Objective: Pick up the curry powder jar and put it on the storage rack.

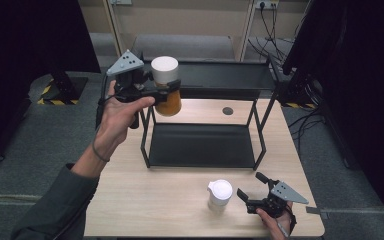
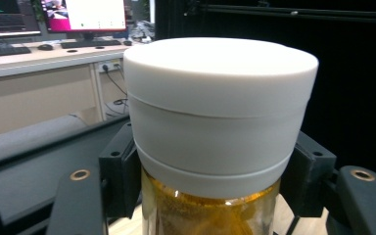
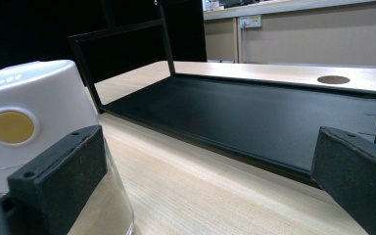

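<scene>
amber jar with white lid, black rack

The high view looks forward and down over the table; both gripper views sit close, sharing the black rack.

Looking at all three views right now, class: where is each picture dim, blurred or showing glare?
High view: dark at both sides, table evenly lit. Left gripper view: white lid sharp, desk monitors behind it soft. Right gripper view: near jaws and white-capped jar blurred, a faint sheen on the black shelf.
</scene>
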Motion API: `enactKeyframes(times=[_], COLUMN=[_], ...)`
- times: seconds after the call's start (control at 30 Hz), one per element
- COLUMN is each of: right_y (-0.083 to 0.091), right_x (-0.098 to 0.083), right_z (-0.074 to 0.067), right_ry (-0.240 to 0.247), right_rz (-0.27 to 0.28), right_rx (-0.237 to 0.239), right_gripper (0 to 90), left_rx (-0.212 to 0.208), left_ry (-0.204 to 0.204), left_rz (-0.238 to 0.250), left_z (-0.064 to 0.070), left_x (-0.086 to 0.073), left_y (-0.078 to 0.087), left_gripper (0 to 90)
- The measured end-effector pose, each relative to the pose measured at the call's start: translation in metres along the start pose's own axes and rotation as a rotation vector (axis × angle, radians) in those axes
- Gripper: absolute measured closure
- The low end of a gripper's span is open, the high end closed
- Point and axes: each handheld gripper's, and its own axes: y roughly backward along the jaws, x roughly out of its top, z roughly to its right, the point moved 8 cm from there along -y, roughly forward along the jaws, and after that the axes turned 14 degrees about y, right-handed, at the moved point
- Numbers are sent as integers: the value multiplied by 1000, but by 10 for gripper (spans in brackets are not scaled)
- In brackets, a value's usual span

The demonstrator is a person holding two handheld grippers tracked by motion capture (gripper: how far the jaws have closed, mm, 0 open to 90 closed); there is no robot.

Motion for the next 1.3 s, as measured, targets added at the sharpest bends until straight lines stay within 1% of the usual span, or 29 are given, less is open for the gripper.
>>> enactKeyframes(times=[0.07, 0.23, 0.4, 0.57, 0.67, 0.73, 0.9, 1.03, 1.07, 1.17, 1.3], right_y=[0, 0, 0, 0, 0, 0, 0, 0, 0, 0, -1], right_x=[0, 0, 0, -1, -1, 0, 0, 0, 0, 0, 0], right_z=[0, 0, 0, 0, 0, 0, -1, -1, -1, -1, -1], right_ry=[0, 0, 2, 0, 1, 2, 7, 9, 10, 9, 10], right_rz=[0, -1, -3, -5, -5, -6, -4, -3, -3, -4, -6], right_rx=[0, -1, 0, 0, 2, 2, 2, 1, 1, 3, 6], right_gripper=[4, 4, 4, 4, 4, 4, 4, 4, 4, 4, 4], left_rx=[13, 45, 73, 105, 116, 131, 173, 200, 206, 215, 243], left_ry=[2, -7, -1, -6, 0, 1, -13, -4, -9, 1, -17], left_rz=[3, 12, 25, 44, 61, 61, 73, 81, 81, 99, 107], left_z=[-1, -1, -3, -2, -4, -5, -6, -9, -10, -13, -15], left_x=[6, 17, 21, 26, 28, 30, 31, 30, 30, 29, 30], left_y=[-1, -5, -14, -25, -32, -37, -50, -59, -61, -65, -71], left_gripper=[350, 350, 350, 350, 350, 350, 350, 350, 350, 350, 350])
